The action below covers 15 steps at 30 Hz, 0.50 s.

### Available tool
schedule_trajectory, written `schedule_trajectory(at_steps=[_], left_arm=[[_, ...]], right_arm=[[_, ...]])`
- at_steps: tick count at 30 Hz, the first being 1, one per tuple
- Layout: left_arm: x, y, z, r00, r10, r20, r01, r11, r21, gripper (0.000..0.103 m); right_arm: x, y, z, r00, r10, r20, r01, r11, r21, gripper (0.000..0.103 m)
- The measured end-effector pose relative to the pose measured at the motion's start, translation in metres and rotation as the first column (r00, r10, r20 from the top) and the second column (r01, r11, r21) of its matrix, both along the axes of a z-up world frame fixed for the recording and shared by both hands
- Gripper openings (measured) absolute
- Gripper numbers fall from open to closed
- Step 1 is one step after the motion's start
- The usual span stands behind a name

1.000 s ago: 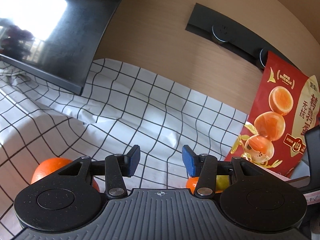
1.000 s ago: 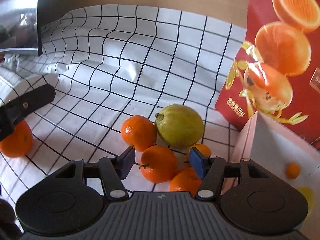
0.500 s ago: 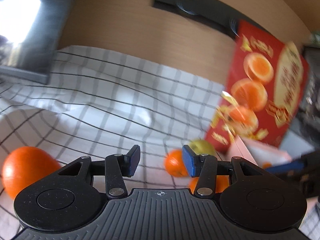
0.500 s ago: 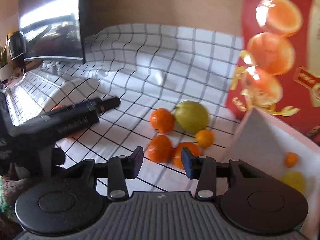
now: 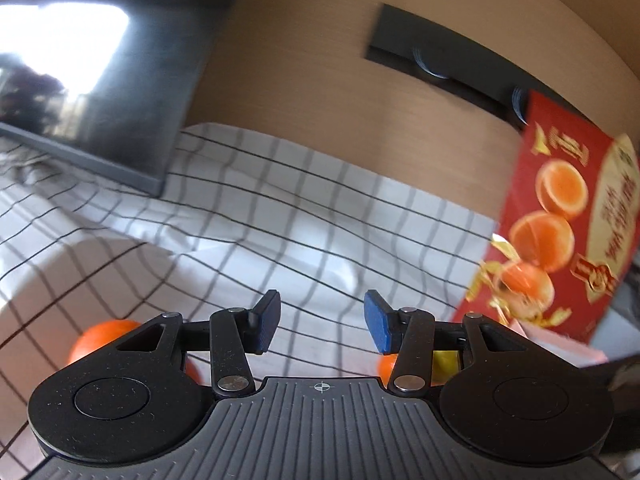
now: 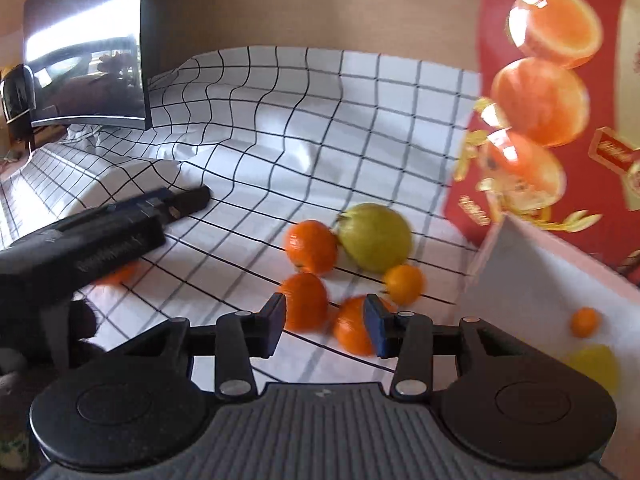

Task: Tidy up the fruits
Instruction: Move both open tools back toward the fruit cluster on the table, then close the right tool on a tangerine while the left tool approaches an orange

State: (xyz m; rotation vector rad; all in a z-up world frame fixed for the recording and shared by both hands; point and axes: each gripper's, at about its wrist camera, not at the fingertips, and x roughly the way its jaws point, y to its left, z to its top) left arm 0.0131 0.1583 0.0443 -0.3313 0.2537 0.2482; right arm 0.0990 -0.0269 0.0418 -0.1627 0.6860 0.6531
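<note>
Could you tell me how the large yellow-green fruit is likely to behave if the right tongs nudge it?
The yellow-green fruit looks round and smooth, so it would probably roll. It touches an orange and a smaller one, so a nudge likely shifts them too. The rumpled checked cloth may slow it.

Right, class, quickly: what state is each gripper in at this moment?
Left gripper: open, holding nothing.
Right gripper: open, holding nothing, above the oranges on the checked cloth.
</note>
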Motion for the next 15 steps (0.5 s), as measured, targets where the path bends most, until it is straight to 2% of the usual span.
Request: schedule_trajectory(at_steps=[3,5,6,10,13,15], left_arm=[[0.001,0.002,0.000,1.000,0.014,-0.007,-0.014,1.000,-0.002,0.051],[0.001,0.001,0.000,1.000,0.004,-0.004,-0.004,1.000,0.010,0.051],[0.001,0.000,0.000,1.000,0.000,-0.003,0.000,1.000,0.020,0.051],[0.003,-0.006,0.000,1.000,-0.016,-0.010,0.016,0.999,0.052,0.051],[0.003,-0.004,-0.001,1.000,-0.012,-0.010,0.012,0.999,0.046,0.051],[0.003,-0.003,-0.001,1.000,-0.009,-0.012,0.010,0.999,0.041,0.051]], right_arm=[[0.000,0.028,-0.013,0.998,-0.013,0.057,0.018,0.996,-0.090,0.042],[-0.003,0.039,-0.017,0.995,0.004,0.102,0.008,0.994,-0.112,0.053],[-0.003,0.043,-0.017,0.994,0.009,0.107,0.004,0.993,-0.114,0.053],[-0.004,0.055,-0.021,0.996,0.026,0.082,-0.016,0.992,-0.122,0.054],[-0.005,0.063,-0.027,0.997,0.051,0.051,-0.044,0.991,-0.128,0.053],[-0.006,0.064,-0.032,0.997,0.058,0.041,-0.053,0.991,-0.124,0.049]])
